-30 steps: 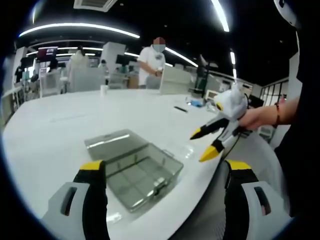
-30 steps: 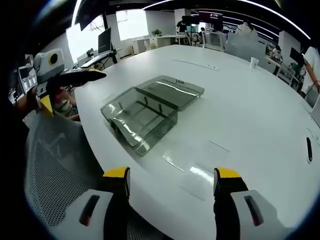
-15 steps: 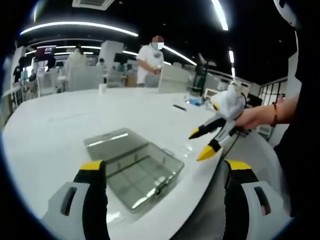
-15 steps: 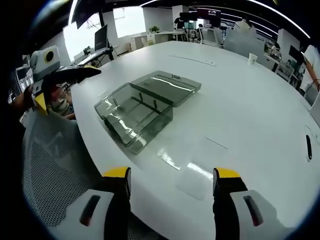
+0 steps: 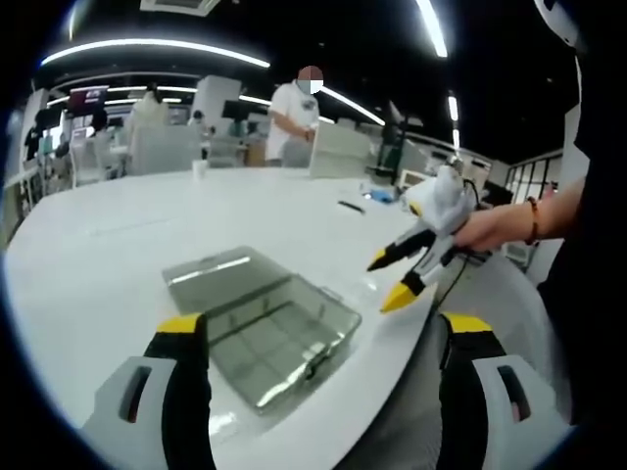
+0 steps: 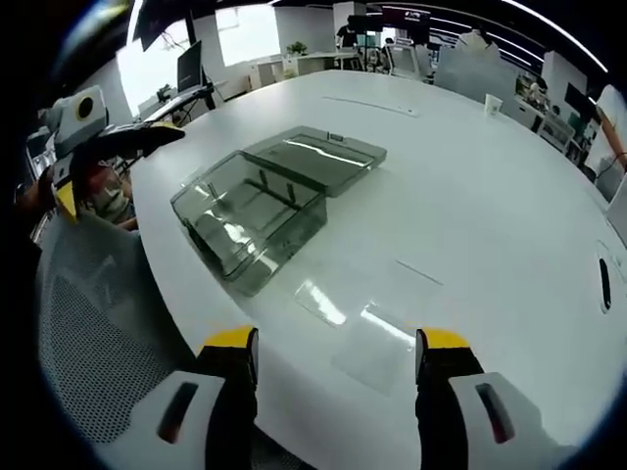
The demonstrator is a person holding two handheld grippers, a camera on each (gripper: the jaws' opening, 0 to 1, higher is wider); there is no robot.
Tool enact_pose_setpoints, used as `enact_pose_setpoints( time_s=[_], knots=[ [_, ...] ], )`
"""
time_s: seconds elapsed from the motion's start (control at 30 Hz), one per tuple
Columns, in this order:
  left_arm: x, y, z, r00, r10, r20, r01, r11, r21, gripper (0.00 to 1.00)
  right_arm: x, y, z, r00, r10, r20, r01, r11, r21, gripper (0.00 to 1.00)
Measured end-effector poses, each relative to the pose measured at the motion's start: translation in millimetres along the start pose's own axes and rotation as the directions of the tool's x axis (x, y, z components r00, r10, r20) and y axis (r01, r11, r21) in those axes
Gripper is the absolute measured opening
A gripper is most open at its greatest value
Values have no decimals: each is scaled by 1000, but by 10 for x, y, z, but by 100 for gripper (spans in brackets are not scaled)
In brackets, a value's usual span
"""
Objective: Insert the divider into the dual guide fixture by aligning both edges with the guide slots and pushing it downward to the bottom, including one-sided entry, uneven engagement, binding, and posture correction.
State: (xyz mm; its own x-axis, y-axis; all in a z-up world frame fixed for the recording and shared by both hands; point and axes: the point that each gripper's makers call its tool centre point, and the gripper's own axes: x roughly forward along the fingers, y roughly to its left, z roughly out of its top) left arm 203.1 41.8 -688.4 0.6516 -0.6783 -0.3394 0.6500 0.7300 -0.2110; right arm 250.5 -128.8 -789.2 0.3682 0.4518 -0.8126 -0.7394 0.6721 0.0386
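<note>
Divider: flat clear plastic sheet (image 6: 377, 345) lying on the white tabletop (image 6: 490, 215), lower centre of the right gripper view, just above the gap between my right tongs (image 6: 338, 362). Hard to make out its edges; it mostly reads as a glare patch. A second clear strip (image 6: 318, 302) sits just up-left of it, towards the fixture.

Fixture: smoky transparent plastic box with internal guide ribs (image 6: 250, 220), left of centre in the right gripper view, near the tabletop edge. Its flat lid (image 6: 318, 157) lies open beside it, touching along one side. In the left gripper view the same box (image 5: 279, 338) is at lower centre, lid (image 5: 211, 274) up-left of it. Nothing is slotted in the box that I can see.

Right tongs: jaws apart, holding nothing, yellow tips at frame bottom. In the left gripper view they show at centre right (image 5: 387, 279), held in a hand (image 5: 490, 230), jaws spread, above the tabletop edge.

Left tongs (image 5: 323, 333): jaws apart, empty, straddling the box in the picture. In the right gripper view they sit at upper left (image 6: 113, 162), off the tabletop.

Background: a person in a white shirt (image 5: 292, 117) stands at upper centre of the left gripper view.
</note>
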Motion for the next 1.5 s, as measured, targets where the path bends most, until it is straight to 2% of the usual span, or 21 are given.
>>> enact_pose_setpoints(
  time_s=[0.3, 0.9, 1.07, 1.5],
  knots=[
    [5, -4, 12, 1000, 9, 8, -9, 1000, -2, 97, 46, -45, -28, 1000, -4, -18, 4, 1000, 6, 61],
    [-57, 129, -50, 1000, 27, 6, -27, 1000, -15, 98, 129, -135, -103, 997, -14, -81, 16, 1000, 25, 56],
    [-57, 161, -76, 999, 32, -3, -32, 999, -12, 98, 139, -167, -105, 996, -18, -84, 21, 999, 31, 55],
    [-29, 139, -28, 999, 37, 1, -37, 999, -12, 98, 196, -217, -139, 995, -22, -96, 28, 998, 62, 52]
  ],
)
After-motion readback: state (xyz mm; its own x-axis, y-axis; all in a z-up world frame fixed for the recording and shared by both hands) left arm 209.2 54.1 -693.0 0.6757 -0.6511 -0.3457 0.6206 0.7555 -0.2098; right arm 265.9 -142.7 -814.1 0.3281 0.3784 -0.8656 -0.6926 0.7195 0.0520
